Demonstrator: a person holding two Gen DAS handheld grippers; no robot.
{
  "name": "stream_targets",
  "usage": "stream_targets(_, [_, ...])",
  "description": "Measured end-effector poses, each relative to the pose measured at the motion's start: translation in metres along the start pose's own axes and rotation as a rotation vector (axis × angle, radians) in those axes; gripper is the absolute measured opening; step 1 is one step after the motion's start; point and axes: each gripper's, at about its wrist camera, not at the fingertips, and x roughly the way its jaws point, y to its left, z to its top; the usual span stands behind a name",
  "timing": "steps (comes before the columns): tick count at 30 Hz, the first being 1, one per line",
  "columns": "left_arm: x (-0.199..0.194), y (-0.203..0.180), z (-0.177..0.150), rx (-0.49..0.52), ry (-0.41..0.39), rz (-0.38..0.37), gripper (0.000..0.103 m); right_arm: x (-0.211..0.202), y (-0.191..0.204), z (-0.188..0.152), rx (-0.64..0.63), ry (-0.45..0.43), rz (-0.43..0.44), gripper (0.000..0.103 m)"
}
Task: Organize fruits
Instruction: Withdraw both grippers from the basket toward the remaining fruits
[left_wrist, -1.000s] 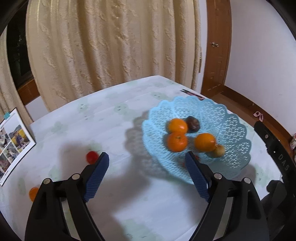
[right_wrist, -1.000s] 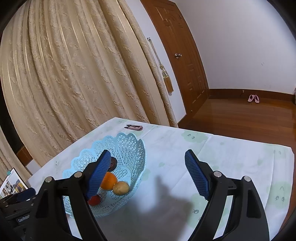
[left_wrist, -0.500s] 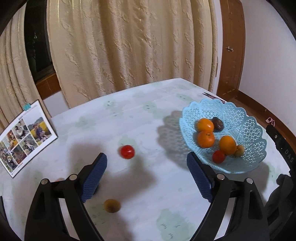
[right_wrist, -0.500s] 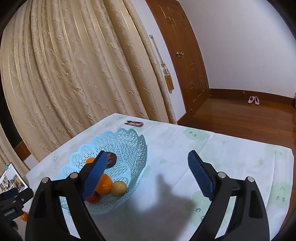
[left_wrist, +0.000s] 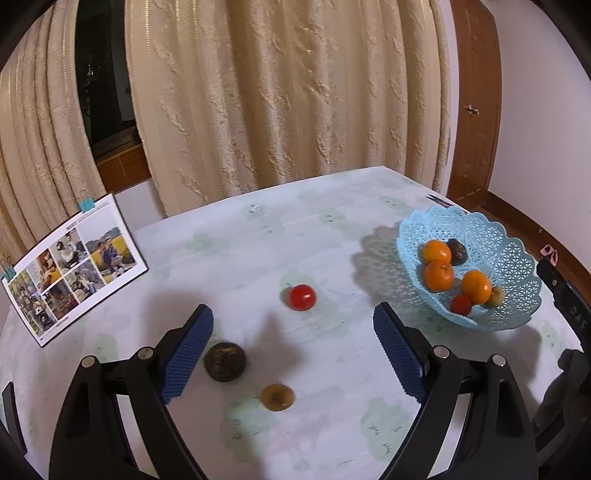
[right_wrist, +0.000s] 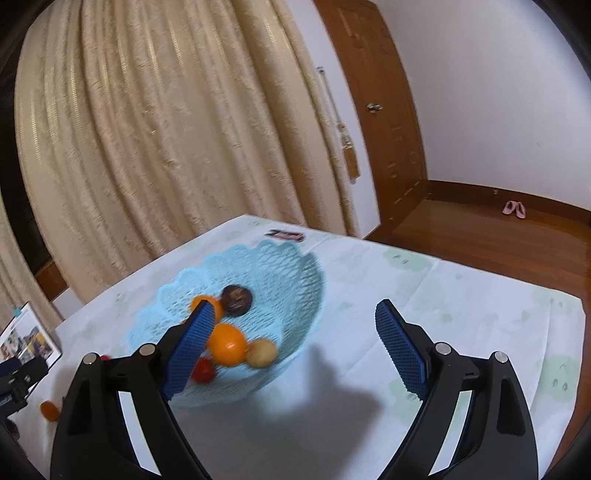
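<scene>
Behind everything hangs a heavy cream curtain (left_wrist: 288, 103) of crinkled, ribbed fabric, falling in deep vertical folds. Below it spreads my counter (left_wrist: 332, 424), covered in a smooth white cloth printed with pale green blotches and creased in straight lines.

On its right side, in my left view, sits the sky-blue plastic lattice basket (left_wrist: 517, 269), a shallow bowl with a scalloped rim and open honeycomb mesh. It cradles three glossy round oranges (left_wrist: 438, 275), one small smooth red tomato (left_wrist: 460, 305), a dark wrinkled purple-brown fruit (left_wrist: 458, 251) and a matte tan round fruit (left_wrist: 496, 296) at the near edge.

At the counter's left edge leans a flat glossy photo calendar card (left_wrist: 74, 269), clipped with teal binder clips.

My left tongs (left_wrist: 291, 345) have just been widening and now stand released, their ridged blue rubber pads (left_wrist: 186, 356) gripping nothing. Three loose fruits lie on the cloth between them: a dark, rough-skinned brown round fruit (left_wrist: 224, 361) just beside the left pad, a smooth shiny red tomato (left_wrist: 302, 297) farther out, and a small dull amber-brown fruit (left_wrist: 277, 397), somewhat blurred, nearest me.

My right tongs (right_wrist: 295, 341) have also just been spreading and are released and empty, poised beside the basket, whose mesh is blurred in that view.
</scene>
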Motion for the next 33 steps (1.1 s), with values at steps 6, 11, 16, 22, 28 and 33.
stream_targets(6, [-0.003,0.019,-0.003,-0.027,-0.001,0.021,0.088,-0.01,0.034,-0.01,-0.06,0.042,0.096,0.09])
stream_targets(11, [-0.004,0.034,-0.007,-0.046,0.003,0.037,0.088,-0.016,0.069,-0.023,-0.137,0.095,0.189,0.09])
stream_targets(16, [-0.004,0.05,-0.011,-0.068,0.012,0.055,0.088,-0.014,0.104,-0.037,-0.218,0.169,0.27,0.09])
stream_targets(22, [0.001,0.078,-0.019,-0.106,0.037,0.091,0.088,-0.012,0.137,-0.056,-0.318,0.243,0.347,0.09])
stream_targets(28, [0.015,0.121,-0.026,-0.201,0.104,0.107,0.088,-0.011,0.153,-0.067,-0.35,0.304,0.405,0.09])
stream_targets(33, [0.027,0.148,-0.034,-0.262,0.16,0.104,0.088,-0.009,0.16,-0.073,-0.365,0.336,0.424,0.09])
